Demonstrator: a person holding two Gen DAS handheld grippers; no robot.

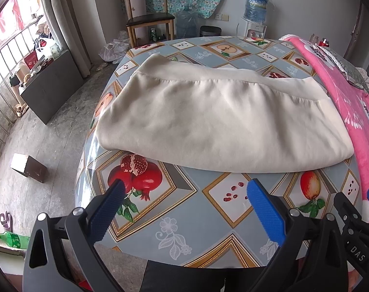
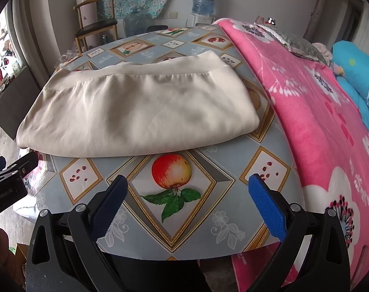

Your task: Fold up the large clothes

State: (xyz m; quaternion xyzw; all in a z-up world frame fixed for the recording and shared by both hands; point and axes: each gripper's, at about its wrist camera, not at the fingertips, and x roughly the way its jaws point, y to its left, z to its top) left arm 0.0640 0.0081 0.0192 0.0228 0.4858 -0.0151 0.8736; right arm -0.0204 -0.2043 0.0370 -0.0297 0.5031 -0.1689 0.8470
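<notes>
"GenRobot.AI" on left gripper (image 2: 4,172)

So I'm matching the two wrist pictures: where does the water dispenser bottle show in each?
Left wrist: water bottle at the top right, against the back wall.
Right wrist: water bottle at the top, just right of centre.
Shared landmark: the cream garment folded on the table.

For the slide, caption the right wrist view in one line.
Right gripper open and empty above the fruit-print tablecloth, facing a folded cream garment beside a pink floral blanket.
</notes>
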